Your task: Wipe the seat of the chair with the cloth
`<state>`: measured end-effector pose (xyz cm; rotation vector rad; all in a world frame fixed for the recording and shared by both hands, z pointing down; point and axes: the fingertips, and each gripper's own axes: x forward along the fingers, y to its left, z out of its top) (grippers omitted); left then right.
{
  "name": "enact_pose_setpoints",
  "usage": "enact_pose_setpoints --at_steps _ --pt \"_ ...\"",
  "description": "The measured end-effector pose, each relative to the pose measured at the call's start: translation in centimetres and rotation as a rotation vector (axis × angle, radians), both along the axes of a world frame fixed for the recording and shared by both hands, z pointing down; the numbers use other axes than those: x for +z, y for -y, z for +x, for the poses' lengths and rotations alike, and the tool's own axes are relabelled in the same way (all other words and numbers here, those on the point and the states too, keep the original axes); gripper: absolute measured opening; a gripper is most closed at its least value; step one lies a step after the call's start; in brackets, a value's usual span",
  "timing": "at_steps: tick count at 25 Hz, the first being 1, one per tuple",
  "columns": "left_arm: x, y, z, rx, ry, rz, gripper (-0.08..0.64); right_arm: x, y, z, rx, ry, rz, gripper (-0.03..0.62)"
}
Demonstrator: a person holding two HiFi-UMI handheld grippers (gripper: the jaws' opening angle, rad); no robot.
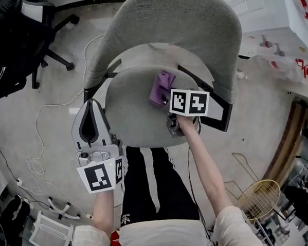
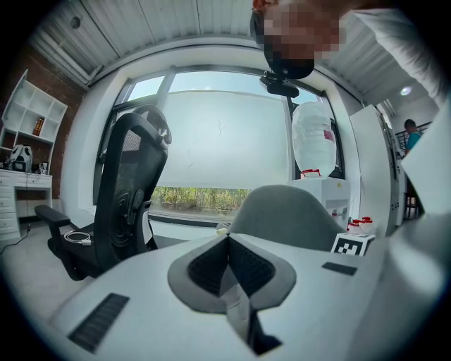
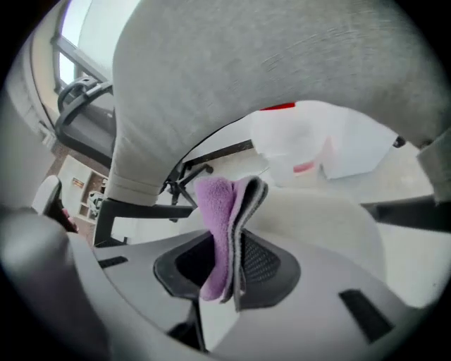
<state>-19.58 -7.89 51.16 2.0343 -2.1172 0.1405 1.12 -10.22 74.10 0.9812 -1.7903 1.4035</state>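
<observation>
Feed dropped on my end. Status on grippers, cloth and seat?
Right gripper shut on purple cloth, at rear of seat; contact unclear. Left gripper shut, empty, off seat's left edge. Nothing else on seat.

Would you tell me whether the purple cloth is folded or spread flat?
Folded: the cloth stands doubled, its layers edge-on, pinched in the right gripper over the chair seat.
</observation>
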Motion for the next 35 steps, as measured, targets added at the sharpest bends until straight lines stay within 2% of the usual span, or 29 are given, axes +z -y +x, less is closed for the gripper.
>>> enact_pose_setpoints --at_steps 4,8,10,12,17,26,30,35 --pt "0.0 -0.7 -0.6 -0.005 0.001 -0.010 0.012 0.4 -4.2 -8.5 -0.108 0.106 -0.063 0.095" --pt "-0.2 -1.2 -1.5 -0.011 0.007 -0.008 0.012 1.2 -7.7 -16.3 -0.167 0.225 -0.136 0.095" --pt "0.1 -1.6 -2.1 -0.025 0.006 -0.013 0.012 1.9 -9.2 -19.1 -0.195 0.243 -0.161 0.095" --pt "0.3 -1.8 -2.5 -0.037 0.001 -0.017 0.012 2.7 -9.9 -20.4 -0.214 0.223 -0.161 0.095" --pt "0.5 -2.0 -3.3 -0.046 0.007 -0.015 0.012 5.4 -10.1 -20.0 -0.210 0.159 -0.187 0.095" --pt "0.6 -1.5 -2.7 -0.033 0.005 -0.018 0.012 5.6 -10.2 -18.5 -0.193 0.148 -0.164 0.095" --pt "0.5 -1.1 -2.1 -0.020 0.005 -0.013 0.012 5.5 -9.9 -16.0 -0.190 0.126 -0.144 0.095" --pt "0.6 -1.1 -1.5 -0.012 0.005 -0.017 0.012 5.6 -9.5 -10.2 -0.166 0.052 -0.118 0.095"
